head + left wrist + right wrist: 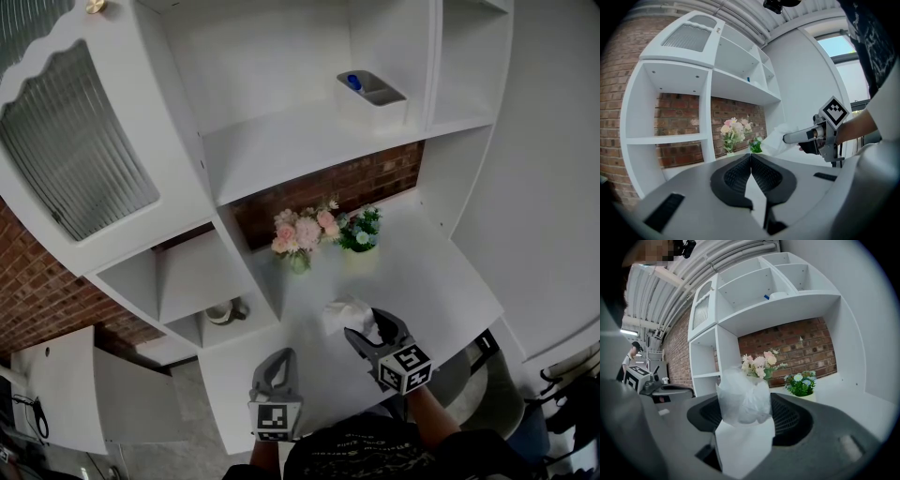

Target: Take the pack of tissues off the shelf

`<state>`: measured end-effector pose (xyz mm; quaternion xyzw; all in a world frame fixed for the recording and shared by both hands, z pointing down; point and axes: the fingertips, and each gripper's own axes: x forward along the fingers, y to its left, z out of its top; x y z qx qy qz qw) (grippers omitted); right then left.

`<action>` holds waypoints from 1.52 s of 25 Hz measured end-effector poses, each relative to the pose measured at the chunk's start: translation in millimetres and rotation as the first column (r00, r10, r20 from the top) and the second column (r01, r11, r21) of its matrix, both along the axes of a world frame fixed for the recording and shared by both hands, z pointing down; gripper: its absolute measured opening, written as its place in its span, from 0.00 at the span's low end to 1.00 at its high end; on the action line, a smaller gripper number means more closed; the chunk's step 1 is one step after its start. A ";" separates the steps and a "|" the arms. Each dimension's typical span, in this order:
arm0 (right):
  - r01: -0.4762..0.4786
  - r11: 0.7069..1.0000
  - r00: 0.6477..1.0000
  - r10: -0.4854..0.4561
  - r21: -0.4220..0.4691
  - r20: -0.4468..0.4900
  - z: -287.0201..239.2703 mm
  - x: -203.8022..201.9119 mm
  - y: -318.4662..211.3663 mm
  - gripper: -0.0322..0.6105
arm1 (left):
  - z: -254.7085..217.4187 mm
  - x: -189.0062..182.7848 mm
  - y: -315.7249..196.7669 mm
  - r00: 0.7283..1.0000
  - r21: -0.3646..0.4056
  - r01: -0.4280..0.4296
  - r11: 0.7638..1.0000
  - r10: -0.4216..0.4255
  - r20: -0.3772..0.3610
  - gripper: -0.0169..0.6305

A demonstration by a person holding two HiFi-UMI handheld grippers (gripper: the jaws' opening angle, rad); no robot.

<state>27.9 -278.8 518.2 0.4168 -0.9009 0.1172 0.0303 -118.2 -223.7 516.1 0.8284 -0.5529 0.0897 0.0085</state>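
Head view, steeply down: right gripper out over a white counter, clenched on the pack of tissues. Pack well below the upper shelf, off it altogether, held over the counter's middle and just in front of a pink bouquet and a small green plant. Underside touching the counter or not: cannot tell.

Right gripper view: pack upright between the two ribbed pads, white paper body below, crumpled clear wrap bunched at the top. Pressed from both sides, filling the gap. Bouquet and plant beyond it, against a brick wall. Far left, a person in a cap, standing, well apart from the shelving.

Left gripper lower left in the head view, nearer the counter's front edge, apart from the pack. Left gripper view: jaws pressed tip to tip, nothing between them — clenched empty. Same view, off to the right: right gripper seen side-on, the white pack at its tip, beside the plant.

Up on the shelf: a white bin with something blue inside. Left of that, a cabinet door with ribbed glass. In a low cubby, a small pale cup — too small to read further.
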 end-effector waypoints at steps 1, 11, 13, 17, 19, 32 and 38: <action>0.000 1.000 1.000 0.000 -0.007 -0.006 3.7 -0.7 -0.3 0.49 | 0.7 -0.5 -0.3 1.000 -0.001 0.001 1.000 -0.001 -0.001 0.04; 0.013 0.995 0.999 -0.017 -0.100 -0.035 34.6 -13.3 -2.8 0.49 | 8.9 -7.3 -6.3 1.000 -0.019 0.008 1.000 -0.008 0.004 0.04; 0.019 0.992 0.999 -0.025 -0.123 -0.046 43.8 -15.5 -1.6 0.49 | 9.7 -8.2 -6.3 1.000 -0.018 0.012 1.000 -0.011 0.002 0.04; 0.019 0.986 0.997 -0.032 -0.168 -0.074 64.4 -18.4 -0.8 0.49 | 10.6 -10.9 -6.4 1.000 -0.029 0.016 0.999 -0.016 0.008 0.04; 0.012 0.983 0.996 -0.029 -0.183 -0.090 75.7 -17.5 -1.9 0.49 | 11.3 -12.2 -7.3 1.000 -0.032 0.018 0.999 -0.018 0.007 0.04; 0.009 0.970 0.986 -0.049 -0.243 -0.159 117.3 -27.3 -7.0 0.49 | 16.8 -13.7 -8.5 1.000 -0.050 0.028 0.998 -0.028 0.013 0.04; 0.035 0.960 0.979 -0.089 -0.279 -0.184 129.3 -34.0 0.8 0.49 | 17.3 -15.9 -9.3 0.999 -0.055 0.036 0.998 -0.035 0.020 0.04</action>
